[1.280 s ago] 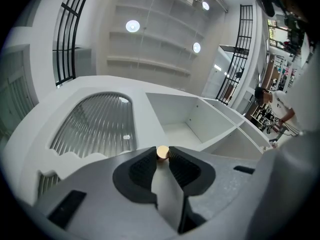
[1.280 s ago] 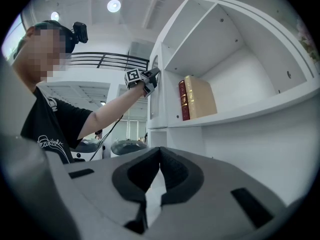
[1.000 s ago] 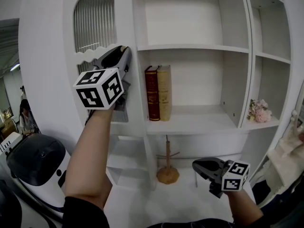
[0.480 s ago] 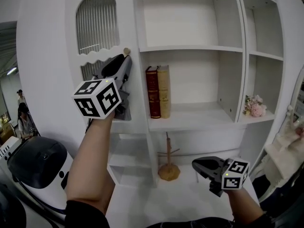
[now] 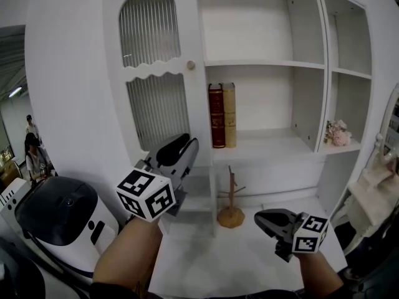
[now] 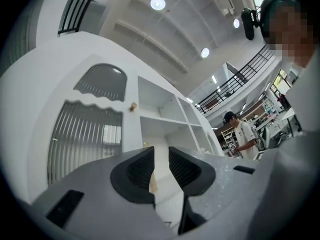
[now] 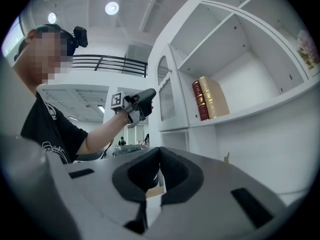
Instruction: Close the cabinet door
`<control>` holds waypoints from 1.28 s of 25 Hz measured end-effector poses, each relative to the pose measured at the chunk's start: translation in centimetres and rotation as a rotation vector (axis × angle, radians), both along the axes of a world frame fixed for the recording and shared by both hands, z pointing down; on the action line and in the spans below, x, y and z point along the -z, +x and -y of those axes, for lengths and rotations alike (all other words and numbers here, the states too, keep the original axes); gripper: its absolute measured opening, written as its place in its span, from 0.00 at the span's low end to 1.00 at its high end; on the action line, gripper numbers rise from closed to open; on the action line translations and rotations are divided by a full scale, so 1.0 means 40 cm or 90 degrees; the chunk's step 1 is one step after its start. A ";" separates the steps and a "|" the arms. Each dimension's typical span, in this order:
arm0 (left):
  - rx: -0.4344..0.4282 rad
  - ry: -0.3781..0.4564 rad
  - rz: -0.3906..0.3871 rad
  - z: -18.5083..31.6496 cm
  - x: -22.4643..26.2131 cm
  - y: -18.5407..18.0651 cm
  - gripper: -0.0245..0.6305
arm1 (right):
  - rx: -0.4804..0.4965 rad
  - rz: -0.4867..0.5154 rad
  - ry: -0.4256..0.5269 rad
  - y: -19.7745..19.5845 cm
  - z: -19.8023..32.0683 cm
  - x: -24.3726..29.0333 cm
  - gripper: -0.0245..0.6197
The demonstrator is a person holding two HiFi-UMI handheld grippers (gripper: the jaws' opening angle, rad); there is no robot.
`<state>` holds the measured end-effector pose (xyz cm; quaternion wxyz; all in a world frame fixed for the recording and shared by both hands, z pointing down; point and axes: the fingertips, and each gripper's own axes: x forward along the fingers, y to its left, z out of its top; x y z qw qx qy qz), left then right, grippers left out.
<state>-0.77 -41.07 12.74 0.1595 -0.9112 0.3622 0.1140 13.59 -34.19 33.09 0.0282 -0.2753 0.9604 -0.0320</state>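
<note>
Left hand-held gripper [image 5: 185,149]: jaws slightly apart, empty | right hand-held gripper [image 5: 262,218]: jaws together, idle | white ribbed-glass arched cabinet door [image 5: 159,114]: push knob-side edge squarely until flush.

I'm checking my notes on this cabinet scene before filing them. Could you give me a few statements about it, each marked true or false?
1. Two books stand upright on a shelf. True.
2. The left gripper grips the door knob. False: it hangs below the door knob, jaws apart and empty.
3. Pink flowers sit to the right of the books. True.
4. The wooden stand is on the top shelf. False: it stands on the white tabletop below the books.
5. The right gripper holds a book. False: its jaws are shut on nothing.
</note>
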 end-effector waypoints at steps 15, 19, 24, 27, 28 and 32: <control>-0.160 -0.196 0.056 -0.339 -0.501 0.023 0.16 | -0.012 -0.036 -0.033 -0.163 -0.187 -0.099 0.04; -0.164 -0.228 0.049 -0.391 -0.573 0.020 0.15 | -0.038 -0.013 -0.045 -0.189 -0.213 -0.122 0.04; -0.160 -0.264 0.018 -0.434 -0.627 -0.004 0.15 | -0.058 0.016 -0.035 -0.218 -0.256 -0.136 0.04; -0.159 -0.276 -0.014 -0.446 -0.628 -0.029 0.15 | -0.053 0.023 -0.022 -0.233 -0.272 -0.130 0.04; -0.159 -0.276 -0.018 -0.449 -0.627 -0.034 0.15 | -0.051 0.023 -0.020 -0.237 -0.274 -0.129 0.05; -0.159 -0.274 -0.015 -0.454 -0.638 -0.032 0.15 | -0.049 0.022 -0.024 -0.241 -0.278 -0.139 0.05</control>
